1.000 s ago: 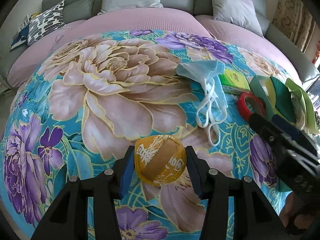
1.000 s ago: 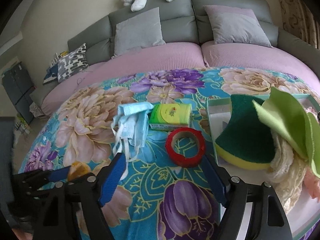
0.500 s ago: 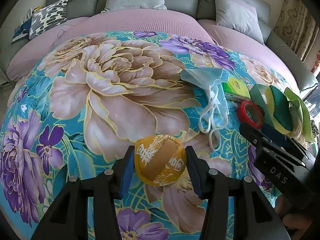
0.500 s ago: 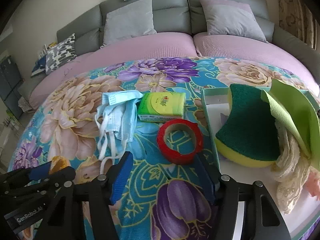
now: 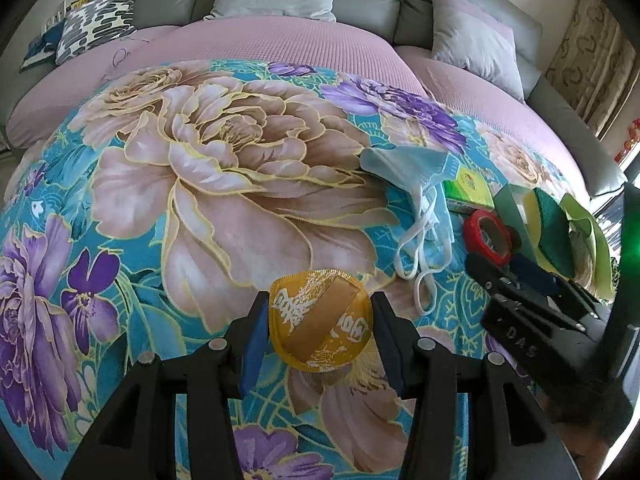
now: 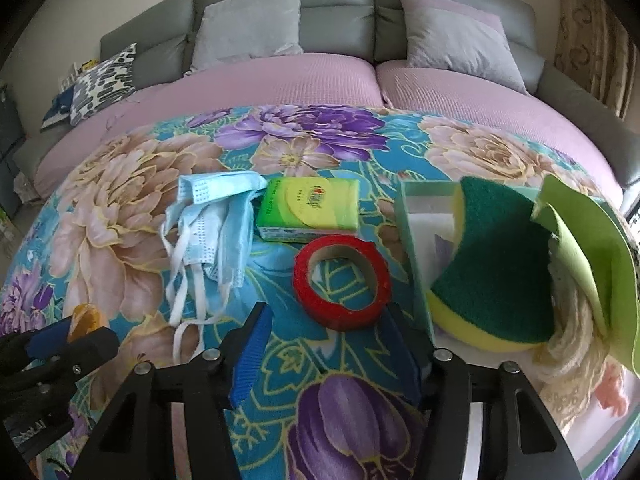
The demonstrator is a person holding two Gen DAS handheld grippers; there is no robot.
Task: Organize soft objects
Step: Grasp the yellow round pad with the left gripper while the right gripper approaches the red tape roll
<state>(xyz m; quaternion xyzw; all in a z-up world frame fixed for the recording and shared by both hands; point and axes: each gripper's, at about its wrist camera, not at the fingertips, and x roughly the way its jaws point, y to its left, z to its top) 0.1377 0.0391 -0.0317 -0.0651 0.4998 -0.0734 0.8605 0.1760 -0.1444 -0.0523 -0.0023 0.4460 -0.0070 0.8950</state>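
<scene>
My left gripper (image 5: 319, 305) is shut on a round yellow pad (image 5: 320, 326) with a tan band, held just over the floral blanket (image 5: 224, 184). My right gripper (image 6: 328, 312) points down at a red tape roll (image 6: 344, 315). Its jaws are closing; the roll's near edge lies between the fingertips with a gap on the left side. Crumpled blue face masks (image 6: 216, 216) and a green tissue pack (image 6: 310, 208) lie beyond the roll. A teal tray (image 6: 412, 248) on the right holds a green and yellow sponge (image 6: 492, 272), a light green cloth (image 6: 592, 264) and cream lace (image 6: 572, 344).
The blanket covers a pink-sheeted sofa bed (image 6: 280, 80) with grey cushions (image 6: 248, 20) along a grey backrest. A patterned pillow (image 6: 104, 80) lies at the far left. My left gripper's black body (image 6: 52, 344) shows at the lower left of the right wrist view.
My right gripper has come closer to the red tape roll and its jaws have narrowed around the near edge. The left gripper keeps the yellow pad and has tilted slightly.
</scene>
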